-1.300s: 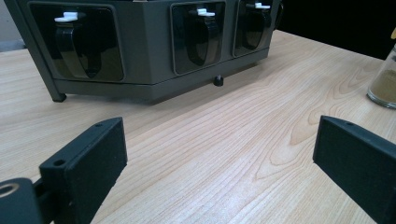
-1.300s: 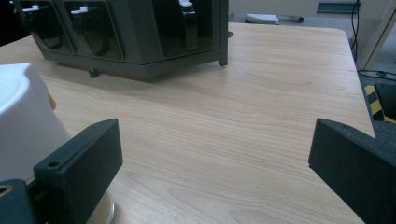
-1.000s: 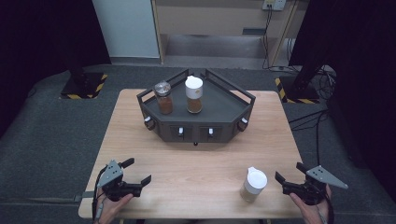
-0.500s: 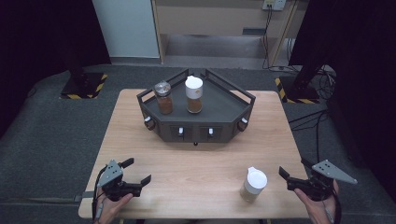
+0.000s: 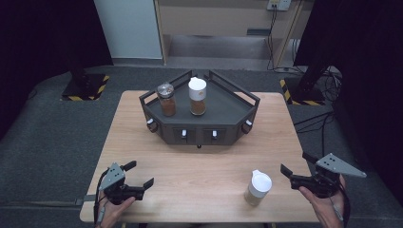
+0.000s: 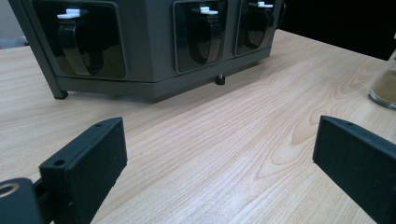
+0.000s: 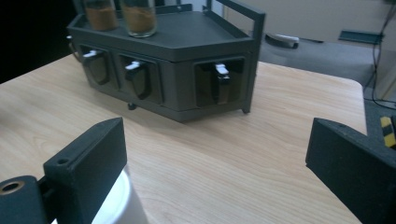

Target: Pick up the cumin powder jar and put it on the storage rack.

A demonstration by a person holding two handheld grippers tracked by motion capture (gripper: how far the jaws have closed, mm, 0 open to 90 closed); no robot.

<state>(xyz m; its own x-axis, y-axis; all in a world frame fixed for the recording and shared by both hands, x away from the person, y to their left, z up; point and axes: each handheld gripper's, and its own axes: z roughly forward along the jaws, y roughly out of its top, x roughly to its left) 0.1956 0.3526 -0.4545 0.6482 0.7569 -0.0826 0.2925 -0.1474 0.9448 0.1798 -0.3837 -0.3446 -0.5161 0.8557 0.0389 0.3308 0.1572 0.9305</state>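
A dark grey angular rack (image 5: 223, 111) stands at the back middle of the wooden table (image 5: 199, 166). On top of it stand two spice jars: one with a silver lid (image 5: 167, 99) and one with a white lid (image 5: 197, 96). A third white-lidded jar (image 5: 258, 188) stands alone near the front right. My left gripper (image 5: 139, 174) rests open at the front left, jaws wide, nothing between them. My right gripper (image 5: 298, 164) is open at the front right edge, just right of the lone jar. In the right gripper view the jar's lid (image 7: 116, 203) sits beside the left jaw.
The rack front (image 6: 140, 42) carries several recessed dispensers with white tabs (image 7: 133, 65). The lone jar's glass base (image 6: 385, 84) appears at the right edge of the left gripper view. Dark floor surrounds the table, with stand bases (image 5: 83, 88) behind.
My right gripper has drawn back to the right, away from the lone jar. The left gripper and the jars have stayed still.
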